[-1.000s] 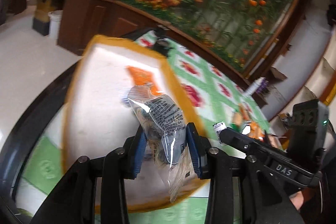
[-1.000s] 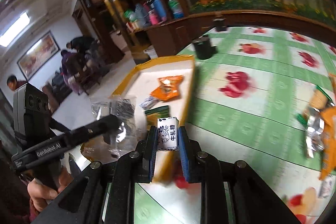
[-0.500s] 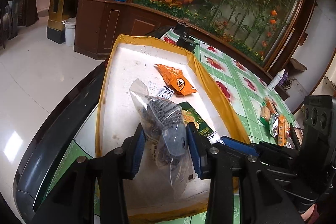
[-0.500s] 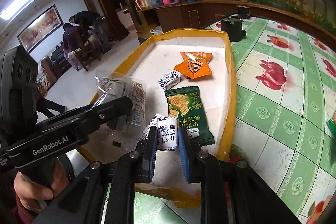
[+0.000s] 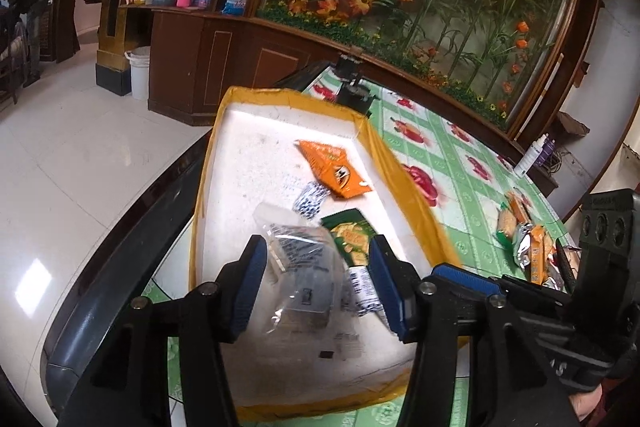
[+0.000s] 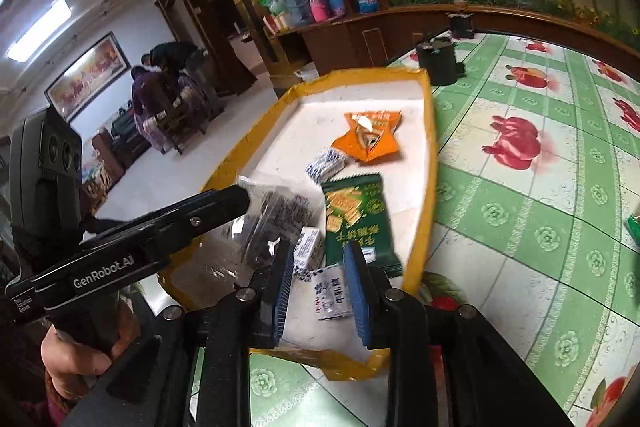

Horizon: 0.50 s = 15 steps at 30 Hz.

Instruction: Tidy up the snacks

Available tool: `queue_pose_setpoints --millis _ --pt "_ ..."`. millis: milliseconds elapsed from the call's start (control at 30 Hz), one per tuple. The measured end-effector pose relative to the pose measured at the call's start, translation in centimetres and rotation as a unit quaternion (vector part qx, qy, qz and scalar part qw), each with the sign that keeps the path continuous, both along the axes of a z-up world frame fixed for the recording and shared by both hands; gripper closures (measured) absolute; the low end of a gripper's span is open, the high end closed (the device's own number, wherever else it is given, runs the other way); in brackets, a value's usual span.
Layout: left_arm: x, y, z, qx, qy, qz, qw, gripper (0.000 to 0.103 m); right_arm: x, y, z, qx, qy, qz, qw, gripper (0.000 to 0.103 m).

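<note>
Both snacks have left the pads since the earlier frames: our left hand-held gripper (image 5: 316, 283) has just been opening, and the clear bag (image 5: 304, 275) that it pinched now lies loose between its blue pads, inside the tray (image 5: 404, 183). Our right hand-held gripper (image 6: 320, 287) has also just been opening; the small white candy pack (image 6: 330, 293) lies on the tray floor between its pads, and the pads do not press on it. So both are released.

We see the tray, white with a yellow rim, on the green flowered worktop (image 6: 540, 227), near its dark edge. In the tray lie also an orange packet (image 6: 370, 141) toward the far end, a small blue-and-white candy (image 6: 325, 165) just beside it, a green biscuit packet (image 6: 358, 223) near the right wall, and one more small white pack (image 6: 308, 247) touching the green packet's left side. More snacks (image 5: 524, 239) lie in a group on the worktop, well apart from the tray.
</note>
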<state>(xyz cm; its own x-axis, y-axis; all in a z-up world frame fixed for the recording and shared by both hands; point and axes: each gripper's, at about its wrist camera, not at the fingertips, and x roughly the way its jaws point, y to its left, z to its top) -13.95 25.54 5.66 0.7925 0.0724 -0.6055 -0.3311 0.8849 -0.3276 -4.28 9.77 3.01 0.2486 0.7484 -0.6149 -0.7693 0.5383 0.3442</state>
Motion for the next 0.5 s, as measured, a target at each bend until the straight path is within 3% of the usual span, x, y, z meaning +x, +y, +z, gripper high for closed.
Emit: queue_pose_setpoints --millis 233,500 --pt "0.6 -3.2 1.7 0.014 -0.008 -0.034 0.9993 0.051 2.0 -2.9 0.5 0.033 0.032 -0.033 0.998 0.073" --pt "3.6 -10.6 2.0 0.03 0.008 -0.125 0.9917 0.05 3.9 -8.6 1.0 0.063 0.05 -0.087 0.993 0.073"
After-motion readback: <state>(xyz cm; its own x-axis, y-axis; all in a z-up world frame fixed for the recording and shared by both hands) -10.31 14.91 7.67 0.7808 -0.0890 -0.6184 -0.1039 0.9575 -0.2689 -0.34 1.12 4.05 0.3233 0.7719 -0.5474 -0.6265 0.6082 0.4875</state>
